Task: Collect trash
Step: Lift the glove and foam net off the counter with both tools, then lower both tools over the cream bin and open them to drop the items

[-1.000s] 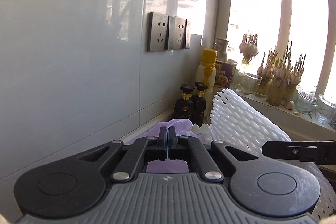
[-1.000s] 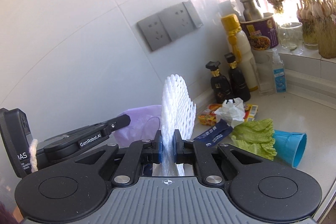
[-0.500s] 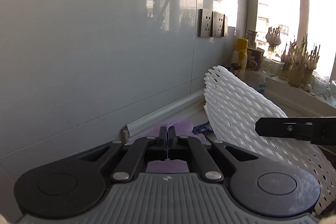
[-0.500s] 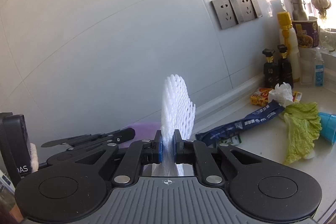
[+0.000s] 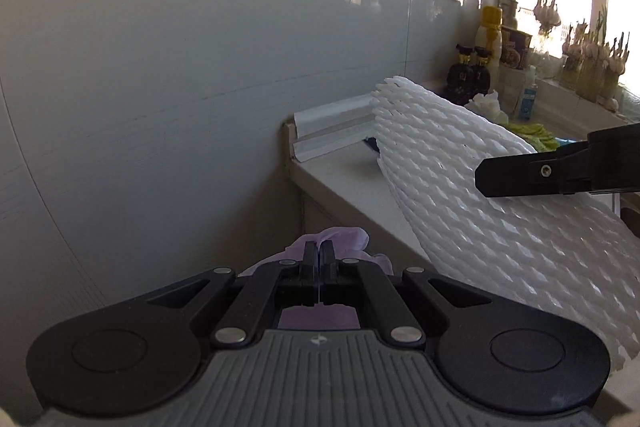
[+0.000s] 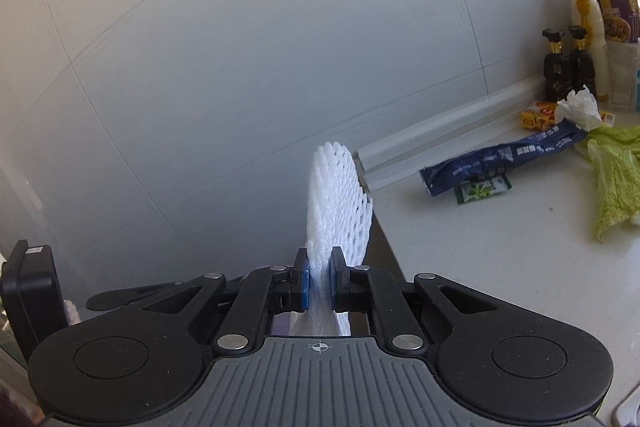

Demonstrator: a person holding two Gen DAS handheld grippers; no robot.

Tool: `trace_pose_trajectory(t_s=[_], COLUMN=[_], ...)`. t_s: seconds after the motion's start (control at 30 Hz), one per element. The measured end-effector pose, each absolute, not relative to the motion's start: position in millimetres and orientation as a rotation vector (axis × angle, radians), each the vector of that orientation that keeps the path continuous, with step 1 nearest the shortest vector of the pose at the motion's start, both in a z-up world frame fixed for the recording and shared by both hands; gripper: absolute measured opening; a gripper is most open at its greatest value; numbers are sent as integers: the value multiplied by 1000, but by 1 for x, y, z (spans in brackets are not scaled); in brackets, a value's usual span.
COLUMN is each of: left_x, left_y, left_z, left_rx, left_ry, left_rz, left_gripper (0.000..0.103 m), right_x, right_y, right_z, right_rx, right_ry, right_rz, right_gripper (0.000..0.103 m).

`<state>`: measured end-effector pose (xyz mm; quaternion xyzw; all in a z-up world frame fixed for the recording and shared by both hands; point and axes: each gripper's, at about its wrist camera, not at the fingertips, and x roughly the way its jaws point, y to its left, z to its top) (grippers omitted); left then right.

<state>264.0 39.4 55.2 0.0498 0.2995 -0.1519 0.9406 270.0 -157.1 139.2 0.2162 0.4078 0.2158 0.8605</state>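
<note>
White foam netting (image 6: 335, 203) is pinched between my right gripper (image 6: 319, 281) jaws, past the counter (image 6: 500, 247) edge. My left gripper (image 5: 319, 269) is clamped on the purple bag (image 5: 340, 241).

Most of purple bag (image 5: 320, 315) behind left claw (image 5: 319, 263).

Each hand-held gripper has a ribbed grey housing at the bottom of its view, with a small crosshair mark at the top centre. The left hand-held gripper (image 5: 319, 263) has 2 matte black rounded lobes, black linkage arms and silver pivot pins. The right hand-held gripper (image 6: 319, 277) has the same build, with blue pads (image 6: 305, 283) on its black fingers.
</note>
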Motion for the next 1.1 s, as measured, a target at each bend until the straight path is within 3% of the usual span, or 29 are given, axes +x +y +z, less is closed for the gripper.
trace_pose_trajectory(t_s=[1.1], left_x=[295], left_y=[52], left_z=[-178], left_rx=[28], left_ry=[939], left_rz=[-211], left_gripper=[0], right_x=[248], right_y=[-44], right_z=[-114], right_rx=[239], right_ry=[1224], right_rz=[460], right_gripper=[9])
